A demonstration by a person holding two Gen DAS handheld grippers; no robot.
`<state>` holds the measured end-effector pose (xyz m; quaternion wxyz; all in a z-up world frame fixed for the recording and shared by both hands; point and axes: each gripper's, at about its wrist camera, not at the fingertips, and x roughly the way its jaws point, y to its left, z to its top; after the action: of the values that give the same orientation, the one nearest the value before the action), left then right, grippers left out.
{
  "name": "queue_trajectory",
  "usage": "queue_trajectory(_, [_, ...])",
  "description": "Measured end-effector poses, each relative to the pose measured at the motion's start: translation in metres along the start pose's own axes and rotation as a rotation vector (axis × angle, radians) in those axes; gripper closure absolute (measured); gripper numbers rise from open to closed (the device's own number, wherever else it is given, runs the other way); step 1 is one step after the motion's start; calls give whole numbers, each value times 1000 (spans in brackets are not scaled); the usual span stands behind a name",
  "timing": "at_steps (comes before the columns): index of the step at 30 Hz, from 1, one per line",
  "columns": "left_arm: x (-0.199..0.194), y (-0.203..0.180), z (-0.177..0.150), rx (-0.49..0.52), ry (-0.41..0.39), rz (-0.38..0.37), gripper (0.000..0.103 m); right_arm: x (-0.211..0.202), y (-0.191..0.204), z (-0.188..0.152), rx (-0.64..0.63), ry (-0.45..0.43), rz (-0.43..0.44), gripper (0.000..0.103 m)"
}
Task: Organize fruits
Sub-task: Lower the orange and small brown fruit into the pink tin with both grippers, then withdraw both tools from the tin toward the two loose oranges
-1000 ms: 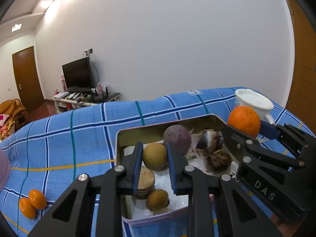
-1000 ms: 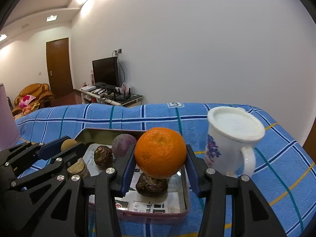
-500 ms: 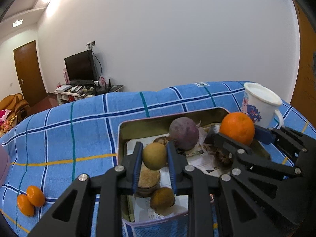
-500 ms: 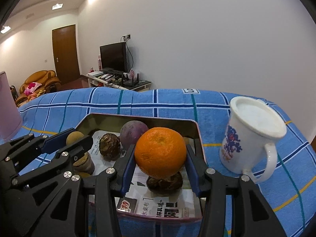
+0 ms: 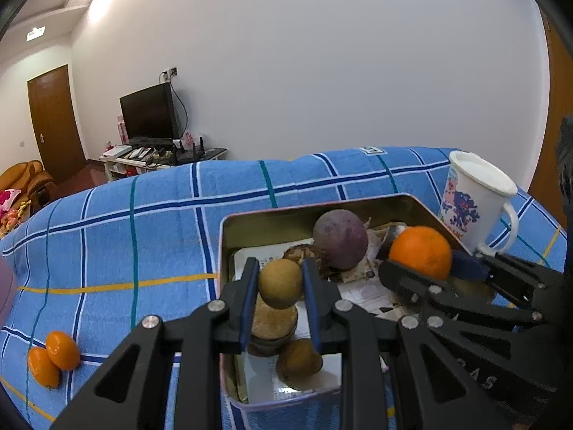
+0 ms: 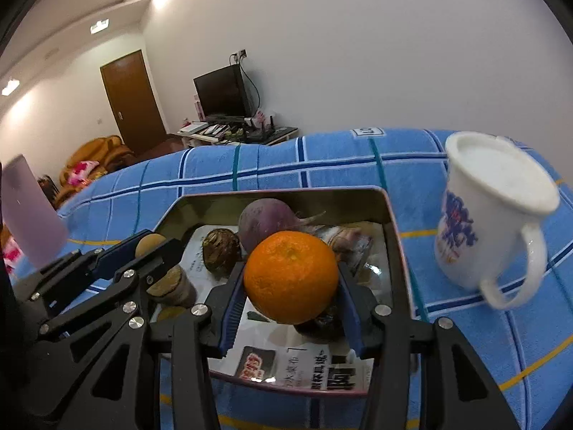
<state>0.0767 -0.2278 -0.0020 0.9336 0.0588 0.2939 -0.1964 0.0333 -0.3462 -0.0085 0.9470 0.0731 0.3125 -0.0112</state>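
Observation:
A metal tin (image 5: 229, 222) (image 6: 390, 222) lined with newspaper sits on the blue plaid cloth. It holds a purple round fruit (image 5: 340, 238) (image 6: 266, 216), dark wrinkled fruits (image 6: 220, 254), and brown fruits (image 5: 299, 360). My left gripper (image 5: 280, 283) is shut on a small brown fruit (image 5: 280, 283) (image 6: 149, 243) above the tin's left side. My right gripper (image 6: 290, 281) is shut on an orange (image 6: 290, 281) (image 5: 420, 251) above the tin's right side. Two small orange fruits (image 5: 53, 356) lie on the cloth to the left.
A white mug (image 5: 472, 200) (image 6: 490, 208) with a blue print stands right of the tin. A pink object (image 6: 30, 211) is at the left edge. Beyond the cloth are a TV stand (image 5: 157, 152), a door and a sofa.
Both grippers have moved forward and lower over the tin, each still holding its fruit. The mug now appears nearer and further right.

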Motion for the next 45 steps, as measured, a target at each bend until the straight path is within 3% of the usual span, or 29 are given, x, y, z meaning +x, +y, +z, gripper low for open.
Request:
queue_trajectory(6, [1,2,0,-7,0,3,77,-7,1,0,21,-33,38,52])
queue_trajectory(9, [0,0,-1,8,-5,7,77,-20,0,1,33,-103,27,51])
queue_trajectory(12, [-3,-3,-2,15,-17,18,73,-36,-1,1,37,-198,-28,34])
queue_trajectory(14, [-7,-4,-3,15,-35,35,52,-47,-1,1,38,-265,-70,27])
queue_trajectory(15, [-10,-4,-3,12,-49,56,29,-50,-1,1,39,-282,-79,26])
queue_trajectory(16, [-14,-3,-4,8,-71,85,14,-52,-1,1,41,-295,-91,25])
queue_trajectory(19, [-24,-5,-6,10,-129,124,1,-52,-2,1,49,-292,-102,23])
queue_trajectory(27, [-33,0,-12,-13,-142,134,0,-55,1,-1,35,-302,-111,23])
queue_trajectory(36, [-49,17,-21,-52,-162,208,0,-70,2,-9,8,-410,-150,23])
queue_trajectory(45, [-62,18,-29,-29,-181,242,0,-79,8,-14,-13,-451,-172,23])
